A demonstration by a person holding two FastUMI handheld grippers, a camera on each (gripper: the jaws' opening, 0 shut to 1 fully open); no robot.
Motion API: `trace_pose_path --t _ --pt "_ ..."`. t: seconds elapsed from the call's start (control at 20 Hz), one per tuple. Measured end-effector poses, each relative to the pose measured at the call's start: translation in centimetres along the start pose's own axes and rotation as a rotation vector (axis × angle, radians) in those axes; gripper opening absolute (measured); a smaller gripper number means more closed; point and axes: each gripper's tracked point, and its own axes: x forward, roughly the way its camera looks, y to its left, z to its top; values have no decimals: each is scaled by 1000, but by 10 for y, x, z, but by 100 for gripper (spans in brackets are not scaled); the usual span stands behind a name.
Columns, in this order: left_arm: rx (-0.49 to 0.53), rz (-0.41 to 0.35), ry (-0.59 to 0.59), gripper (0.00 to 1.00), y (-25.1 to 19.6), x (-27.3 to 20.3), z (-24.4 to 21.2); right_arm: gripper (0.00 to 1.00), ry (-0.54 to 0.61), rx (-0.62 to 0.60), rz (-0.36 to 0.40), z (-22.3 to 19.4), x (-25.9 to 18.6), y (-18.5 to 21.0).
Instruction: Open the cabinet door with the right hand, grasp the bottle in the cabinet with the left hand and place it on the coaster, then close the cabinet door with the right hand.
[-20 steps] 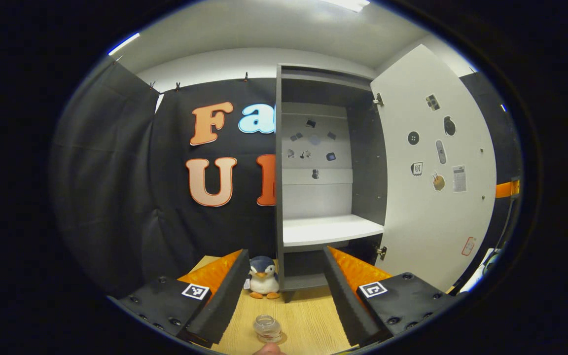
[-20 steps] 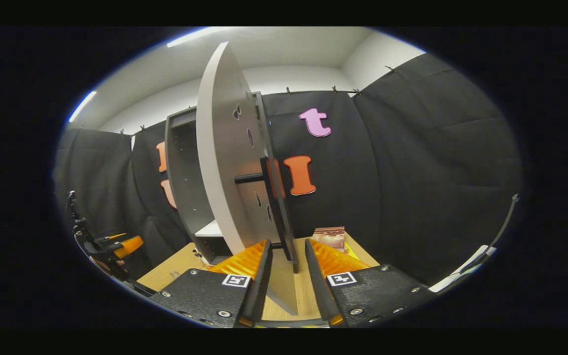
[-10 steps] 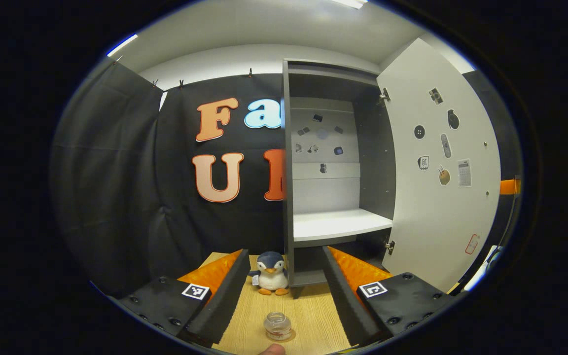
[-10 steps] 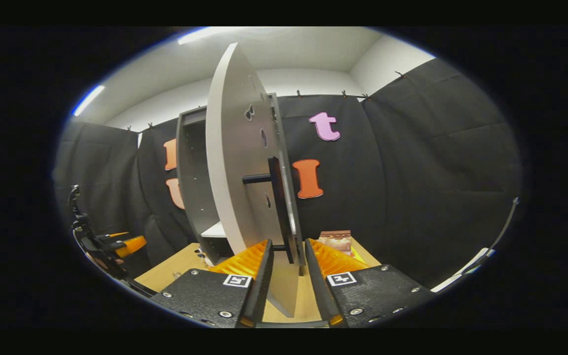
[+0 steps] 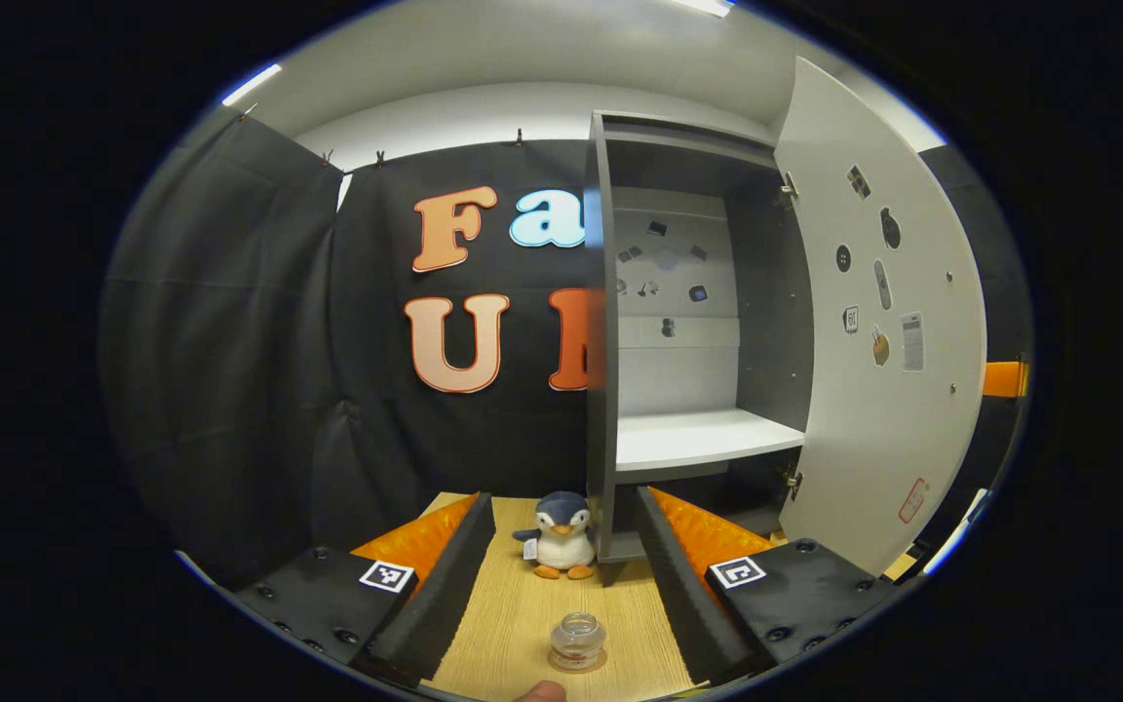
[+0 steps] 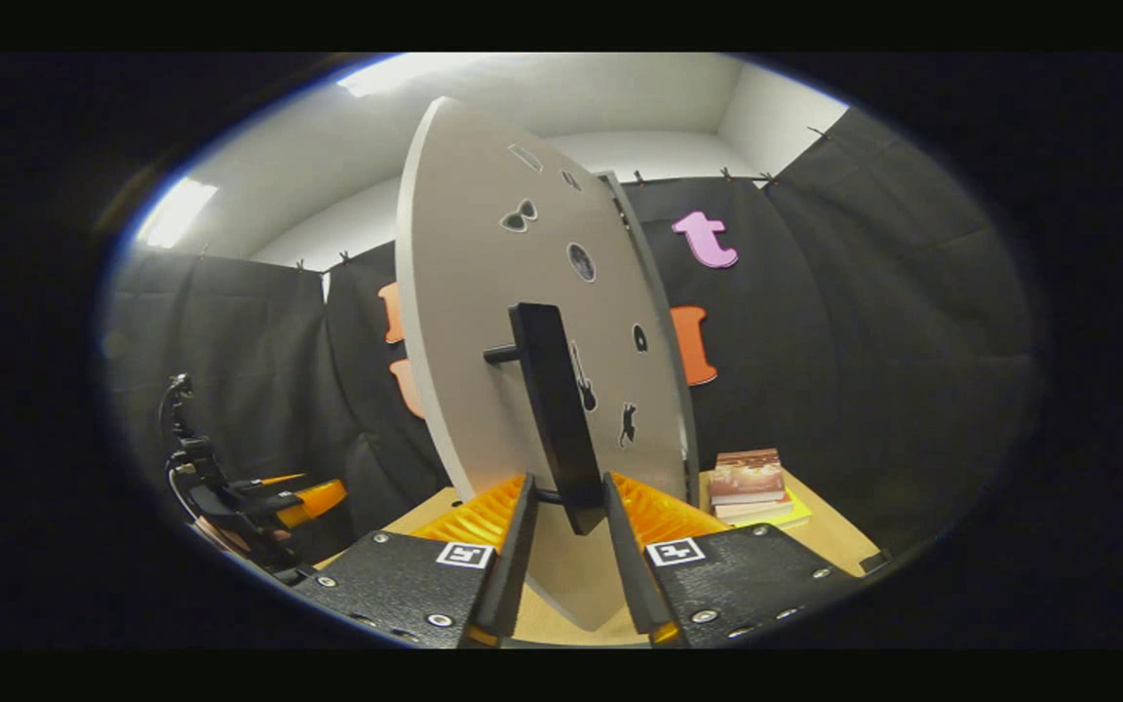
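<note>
Left gripper [image 5: 561,575] jaws wide apart, nothing between fingers. Small clear glass bottle [image 5: 577,642] upright on round coaster [image 5: 581,665] on light wood table [image 5: 513,624], w/ plush penguin [image 5: 561,548] farther back beside tall grey cabinet [image 5: 693,322]. White cabinet door [image 5: 888,322] part open. Right gripper [image 6: 566,522] fingers straddle black bar handle [image 6: 554,409]; contact: can't tell. Book stack [image 6: 752,483] at right.

Penguin toy [image 5: 561,536] on table [image 5: 513,624]; stacked books [image 6: 749,483].
</note>
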Motion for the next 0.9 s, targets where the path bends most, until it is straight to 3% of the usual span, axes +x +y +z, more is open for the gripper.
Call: trace_pose_path --t 0.1,0.15,0.25,0.3,0.4,0.55,0.9 --pt "-1 13 2 94 9 2 -1 46 9 6 29 -3 12 13" --pt "-6 18 3 94 12 3 -2 53 16 4 43 -4 18 18" --pt "-15 27 4 94 18 6 -2 51 20 -8 65 -6 28 21" --pt "-17 31 6 94 22 8 -3 60 20 -10 76 -5 31 23" --pt "-15 42 6 94 30 7 -2 56 15 11 82 -6 42 29" --pt "-14 56 -11 94 42 19 5 59 23 33 111 -14 56 38" --pt "-40 48 -23 95 49 42 8 70 -18 -72 108 -15 85 53"
